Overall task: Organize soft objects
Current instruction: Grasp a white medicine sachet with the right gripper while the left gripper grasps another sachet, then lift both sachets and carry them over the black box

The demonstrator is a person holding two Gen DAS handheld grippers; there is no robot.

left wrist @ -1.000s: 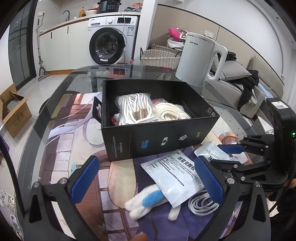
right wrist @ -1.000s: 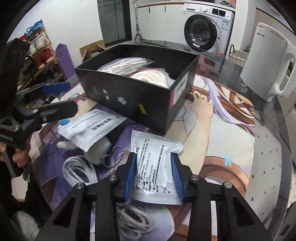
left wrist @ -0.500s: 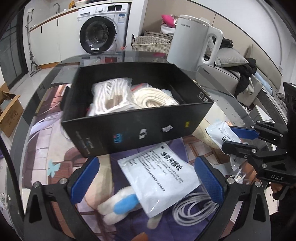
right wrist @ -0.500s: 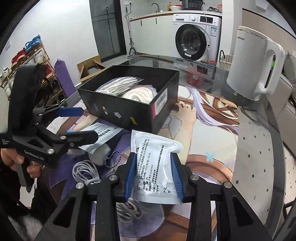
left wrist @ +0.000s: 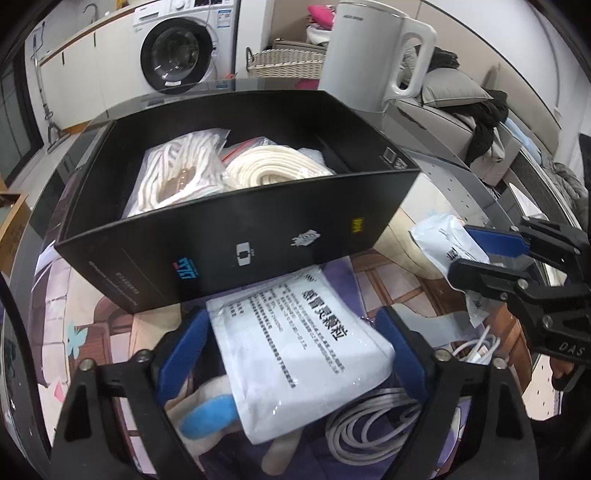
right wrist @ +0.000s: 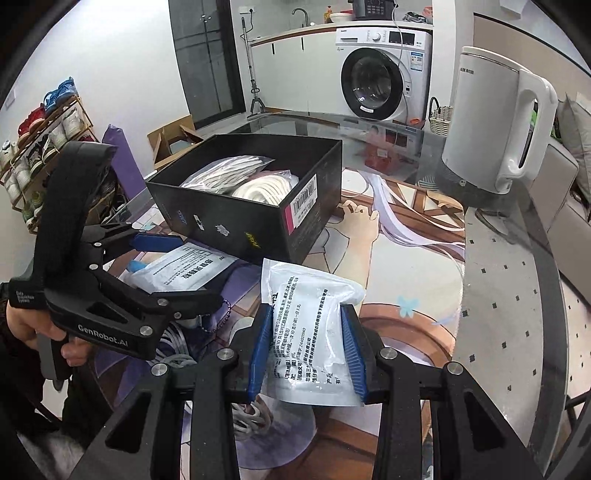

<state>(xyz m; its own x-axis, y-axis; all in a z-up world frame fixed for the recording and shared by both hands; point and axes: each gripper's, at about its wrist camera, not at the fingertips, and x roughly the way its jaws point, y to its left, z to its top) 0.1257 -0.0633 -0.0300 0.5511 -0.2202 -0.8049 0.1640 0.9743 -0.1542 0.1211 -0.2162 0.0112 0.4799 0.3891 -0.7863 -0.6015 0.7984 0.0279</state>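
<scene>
Beside the black box (left wrist: 236, 236), left gripper (left wrist: 295, 354) straddles a flat white sachet (left wrist: 299, 347) lying on the plush toy (left wrist: 207, 410); its jaws have just been closing, pads not yet pressing. Right gripper (right wrist: 308, 350) clamps a 2nd sachet (right wrist: 306, 325) (lifted). Step: pickup. Next, likely: finish closing, then carry both into the box.

At my twelve o'clock a washing machine (right wrist: 380, 79) sits under a white counter (right wrist: 332, 31). A shoe rack (right wrist: 40, 147) stands at nine, a grey sofa (left wrist: 465, 122) at two.
</scene>
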